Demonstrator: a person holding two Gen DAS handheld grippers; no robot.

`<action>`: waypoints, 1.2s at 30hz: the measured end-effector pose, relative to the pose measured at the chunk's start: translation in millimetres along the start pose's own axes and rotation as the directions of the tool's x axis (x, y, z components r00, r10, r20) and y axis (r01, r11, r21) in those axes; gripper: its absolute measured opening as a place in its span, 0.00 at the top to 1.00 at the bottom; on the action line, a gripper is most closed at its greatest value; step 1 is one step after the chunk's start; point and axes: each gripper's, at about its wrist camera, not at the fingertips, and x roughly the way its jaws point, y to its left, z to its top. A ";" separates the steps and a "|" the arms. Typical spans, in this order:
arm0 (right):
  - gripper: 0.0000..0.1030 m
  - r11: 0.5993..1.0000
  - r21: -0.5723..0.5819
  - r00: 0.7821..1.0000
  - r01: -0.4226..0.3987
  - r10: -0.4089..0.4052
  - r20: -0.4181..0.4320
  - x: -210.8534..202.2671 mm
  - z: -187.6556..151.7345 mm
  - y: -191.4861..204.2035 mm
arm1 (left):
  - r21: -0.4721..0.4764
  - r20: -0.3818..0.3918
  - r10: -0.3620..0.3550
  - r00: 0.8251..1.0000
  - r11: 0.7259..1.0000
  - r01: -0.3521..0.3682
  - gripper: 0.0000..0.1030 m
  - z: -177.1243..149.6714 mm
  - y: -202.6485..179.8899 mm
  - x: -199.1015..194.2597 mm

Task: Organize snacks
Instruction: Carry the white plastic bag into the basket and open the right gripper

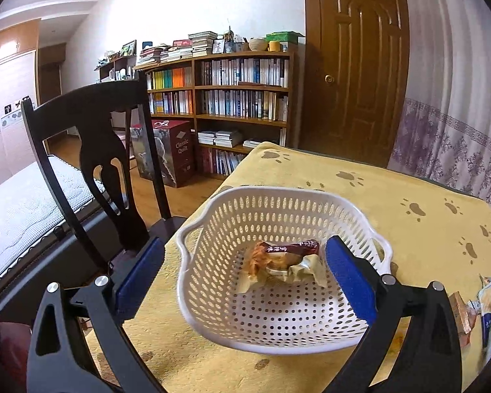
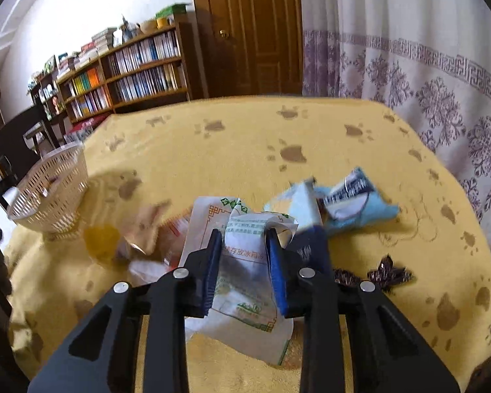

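Here, a white perforated basket (image 1: 278, 294) with two loop handles is stood at the left edge of a table covered by a yellow paw-print cloth (image 1: 409, 196). One item is contained in it: a crumpled snack packet (image 1: 283, 262) with a maroon band bearing white characters too small to be read; it lies toward the far side of the basket floor. The left gripper (image 1: 242, 278) is held above the basket with its blue-padded jaws spread wide and nothing between them.

In the right wrist view, the right gripper (image 2: 242, 245) is closed on a white sachet (image 2: 245, 262) printed with a green and orange border and grey Chinese text, of which "存放冰箱" can be made out. The sachet is pinched and creased between the pads, and its lower part hangs over the cloth near the table's near edge. Just behind it, toward the middle of the table, a pale blue packet (image 2: 353, 206) with a dark label is seen; its writing is blurred. A blurred heap of orange and tan wrappers (image 2: 144, 229) lies to the left, between the sachet and the basket (image 2: 49, 196). A small dark purple wrapper (image 2: 389, 273) lies to the right.

Only the left wrist view shows the basket's content, a dark wooden chair (image 1: 91, 163) beside the table, and a box (image 1: 176, 157) lettered "Classic Quilt" before the bookshelf (image 1: 239, 98). Only the right wrist view shows the full snack pile.
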 end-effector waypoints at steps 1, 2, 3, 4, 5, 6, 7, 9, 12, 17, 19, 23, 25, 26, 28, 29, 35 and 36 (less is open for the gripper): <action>0.73 1.000 0.000 1.000 -0.014 0.014 0.009 -3.1 4.0 3.1 | -0.003 0.004 0.005 1.000 1.000 -0.005 0.03 0.1 2.1 -0.8; 0.73 1.000 -0.001 1.000 -0.026 0.026 0.014 -4.6 6.7 6.5 | -0.006 0.009 0.013 1.000 1.000 -0.013 0.03 0.3 4.5 -2.0; 0.73 0.999 -0.005 0.999 -0.047 0.047 0.018 -5.7 11.0 12.3 | -0.008 0.016 0.023 1.000 1.000 -0.023 0.03 0.4 7.4 -3.7; 0.73 0.998 -0.010 0.998 -0.062 0.062 0.019 -5.9 14.0 17.6 | -0.009 0.022 0.033 0.999 0.999 -0.033 0.03 0.4 10.1 -5.2; 0.73 0.997 -0.019 0.997 -0.081 0.081 0.019 -5.3 18.0 25.5 | -0.010 0.029 0.043 0.999 0.999 -0.043 0.03 -0.1 13.1 -6.5; 0.73 0.995 -0.027 0.995 -0.093 0.094 0.020 -5.2 20.5 32.2 | -0.014 0.037 0.057 0.998 0.998 -0.057 0.03 0.0 16.9 -8.3; 0.73 0.993 -0.036 0.994 -0.110 0.111 0.020 -4.5 23.8 40.1 | -0.016 0.041 0.065 0.997 0.998 -0.064 0.03 0.0 19.2 -9.7; 0.73 0.987 -0.052 0.988 -0.153 0.154 0.021 -3.1 31.5 58.2 | -0.022 0.048 0.073 0.996 0.997 -0.072 0.03 0.3 25.3 -12.2; 0.73 0.970 -0.082 0.972 -0.229 0.232 0.024 -1.9 46.0 91.9 | -0.052 0.052 0.091 0.995 0.995 -0.088 0.03 2.2 38.6 -13.7; 0.73 0.938 -0.147 0.947 -0.315 0.321 0.021 2.7 63.9 148.0 | -0.095 0.057 0.120 0.991 0.989 -0.114 0.03 4.6 55.6 -14.2; 0.73 0.928 -0.159 0.940 -0.336 0.342 0.013 6.9 68.2 166.7 | -0.107 0.058 0.128 0.990 0.987 -0.121 0.03 4.5 61.5 -13.4; 0.73 0.910 -0.162 0.923 -0.381 0.384 -0.018 17.8 73.9 198.5 | -0.132 0.048 0.127 0.991 0.984 -0.120 0.03 4.6 71.3 -10.2; 0.73 0.905 -0.171 0.920 -0.389 0.390 -0.034 24.0 73.9 213.0 | -0.143 0.045 0.127 0.991 0.982 -0.120 0.03 4.6 74.8 -9.2; 0.73 0.902 -0.171 0.918 -0.395 0.394 -0.044 27.5 73.5 217.6 | -0.146 0.043 0.127 0.991 0.982 -0.119 0.03 4.5 75.9 -8.3; 0.72 0.899 -0.164 0.914 -0.407 0.401 -0.066 36.1 73.3 227.1 | -0.149 0.040 0.125 0.991 0.982 -0.118 0.03 4.5 76.9 -7.1; 0.71 0.898 -0.163 0.913 -0.409 0.402 -0.073 40.5 72.4 228.7 | -0.149 0.039 0.123 0.992 0.982 -0.116 0.03 4.3 77.2 -6.9; 0.69 0.901 -0.164 0.916 -0.401 0.398 -0.057 43.5 68.5 227.7 | -0.149 0.040 0.117 0.992 0.983 -0.110 0.03 3.6 75.8 -7.3; 0.69 0.905 -0.151 0.917 -0.398 0.394 -0.055 42.4 67.4 222.8 | -0.146 0.042 0.115 0.992 0.983 -0.108 0.03 3.5 74.9 -7.9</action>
